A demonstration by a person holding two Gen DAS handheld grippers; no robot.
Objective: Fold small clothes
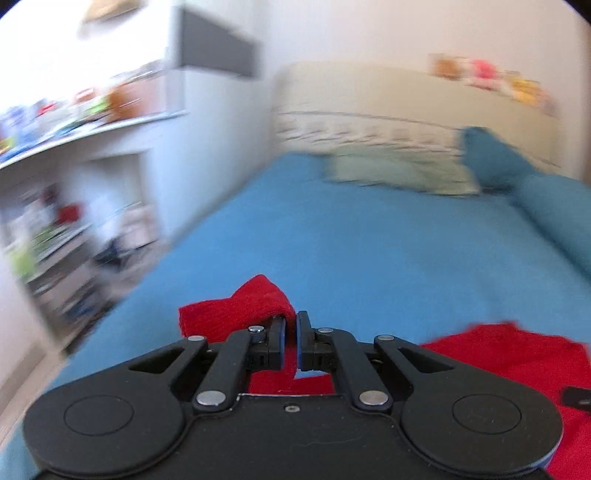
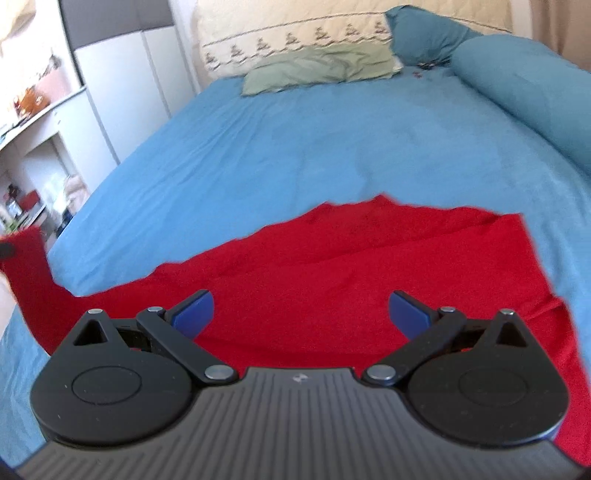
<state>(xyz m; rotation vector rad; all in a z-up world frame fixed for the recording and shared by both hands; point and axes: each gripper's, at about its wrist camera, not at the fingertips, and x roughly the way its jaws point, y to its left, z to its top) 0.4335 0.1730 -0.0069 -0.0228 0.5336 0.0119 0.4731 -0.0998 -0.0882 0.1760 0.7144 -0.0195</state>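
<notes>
A red garment (image 2: 332, 266) lies spread on the blue bedspread (image 2: 295, 140). My left gripper (image 1: 291, 325) is shut on a corner or sleeve of the red garment (image 1: 236, 306), held lifted above the bed; the rest of the garment (image 1: 498, 354) shows at the right. My right gripper (image 2: 301, 310) is open and empty, its blue pads (image 2: 194, 308) spread wide just above the garment's middle. The lifted end of the garment (image 2: 26, 273) shows at the far left in the right wrist view.
A green pillow (image 2: 317, 68) and a teal pillow (image 2: 421, 33) lie at the headboard (image 2: 288, 26). A rolled blue duvet (image 2: 524, 85) runs along the right side. White shelves (image 1: 74, 206) and a cupboard (image 2: 122, 92) stand left of the bed.
</notes>
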